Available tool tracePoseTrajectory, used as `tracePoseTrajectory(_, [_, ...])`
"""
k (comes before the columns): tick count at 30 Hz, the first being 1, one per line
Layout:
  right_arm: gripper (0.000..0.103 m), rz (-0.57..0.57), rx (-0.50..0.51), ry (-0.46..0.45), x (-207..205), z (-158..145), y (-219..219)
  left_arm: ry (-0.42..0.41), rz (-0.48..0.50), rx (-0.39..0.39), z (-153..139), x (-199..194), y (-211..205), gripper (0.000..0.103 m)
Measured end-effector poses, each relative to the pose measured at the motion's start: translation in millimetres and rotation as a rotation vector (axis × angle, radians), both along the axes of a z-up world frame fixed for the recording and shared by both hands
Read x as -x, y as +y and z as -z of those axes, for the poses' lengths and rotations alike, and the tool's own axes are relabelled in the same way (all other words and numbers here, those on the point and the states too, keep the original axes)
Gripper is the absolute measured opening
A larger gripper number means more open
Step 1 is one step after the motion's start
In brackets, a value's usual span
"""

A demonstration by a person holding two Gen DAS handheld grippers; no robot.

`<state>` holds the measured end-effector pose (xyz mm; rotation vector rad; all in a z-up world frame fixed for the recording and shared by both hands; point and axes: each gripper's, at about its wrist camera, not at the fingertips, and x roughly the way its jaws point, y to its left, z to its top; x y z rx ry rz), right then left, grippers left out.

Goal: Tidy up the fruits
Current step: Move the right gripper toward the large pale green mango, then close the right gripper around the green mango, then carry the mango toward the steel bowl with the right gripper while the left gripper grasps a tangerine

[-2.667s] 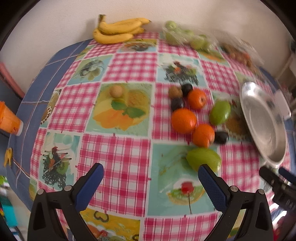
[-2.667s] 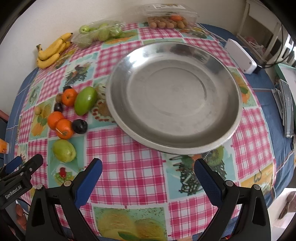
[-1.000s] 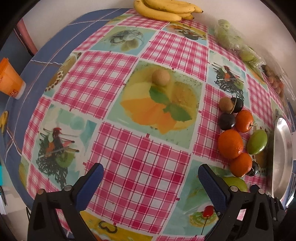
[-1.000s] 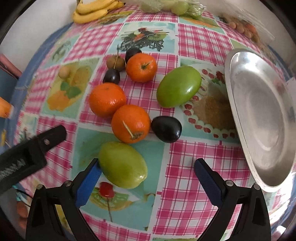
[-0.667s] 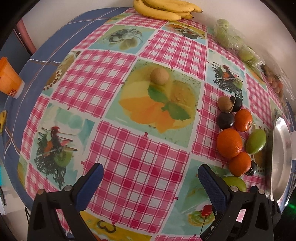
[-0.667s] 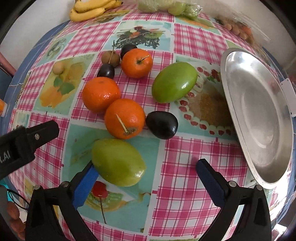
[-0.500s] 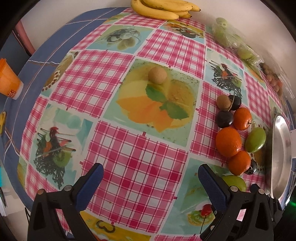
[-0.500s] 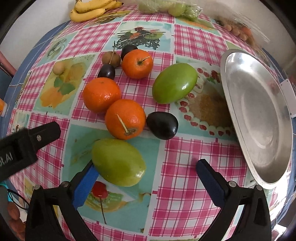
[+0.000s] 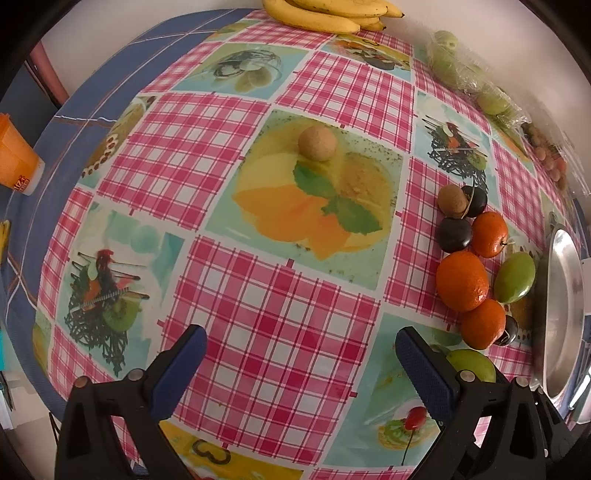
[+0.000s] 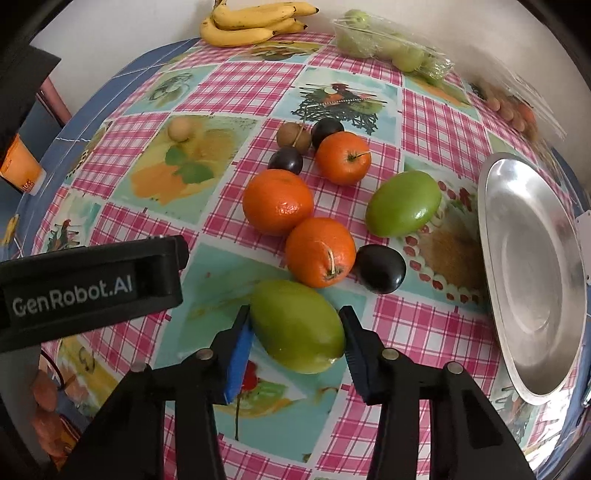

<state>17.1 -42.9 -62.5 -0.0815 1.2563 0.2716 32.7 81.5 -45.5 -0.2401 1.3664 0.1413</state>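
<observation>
Closing on the near green mango [image 10: 297, 325], the right tongs [image 10: 295, 345] are gripping it across its short width; its long axis is slanting near-right toward the metal plate [image 10: 495, 236] on the tabletop [image 10: 413, 332], while the left tongs [image 9: 301, 360] are hanging open and empty.

Table [image 10: 417, 325], covered by a pink-checked cloth with fruit-picture squares. Directly ahead of the right tongs: three oranges [image 10: 277, 201], a green mango [image 10: 404, 208], a dark plum [image 10: 380, 268], two smaller dark fruits and a brown one, clustered and mostly touching. Right of them: a metal plate [image 10: 532, 258]. Ahead of the left tongs: a small tan ball [image 9: 317, 143], well apart. Far edge: bananas [image 10: 251, 24], bagged green fruit [image 10: 391, 44], a clear box of small fruit, blurred.
</observation>
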Motion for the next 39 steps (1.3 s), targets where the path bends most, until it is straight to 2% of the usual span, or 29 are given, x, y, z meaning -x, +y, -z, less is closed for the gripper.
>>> tracePoseTrajectory(10, [0.048, 0.014, -0.083, -0.019, 4.2, -17.8, -25.7, -0.011, -0.006, 0.059, -2.5, -2.1, 3.8, 0.103])
tracePoseTrajectory(16, [0.048, 0.06, -0.141, -0.042, 3.0, -37.5, -47.6, -0.051, -0.008, 0.12, -9.3, -6.5, 4.3, 0.102])
tracePoseTrajectory(20, [0.048, 0.107, -0.137, -0.06, -3.2, -45.6, -62.8, -0.07, 0.009, 0.148, -14.8, -12.5, -2.6, 0.1])
tracePoseTrajectory(27, [0.048, 0.169, -0.152, -0.082, -11.4, -58.9, -91.4, -0.092, 0.071, 0.192, -19.3, -30.2, -28.7, 0.087])
tracePoseTrajectory(33, [0.048, 0.202, -0.178, -0.083, -21.7, -62.6, -103.3, -0.094, 0.087, 0.225, -16.4, -42.6, -45.0, 0.069])
tracePoseTrajectory(38, [0.048, 0.21, -0.186, -0.084, -25.2, -63.8, -107.5, -0.089, 0.127, 0.214, -15.0, -49.2, -59.0, 0.057])
tracePoseTrajectory(39, [0.048, 0.211, -0.187, -0.085, -25.9, -64.4, -108.2, -0.085, 0.133, 0.221, -14.2, -50.3, -61.2, 0.051])
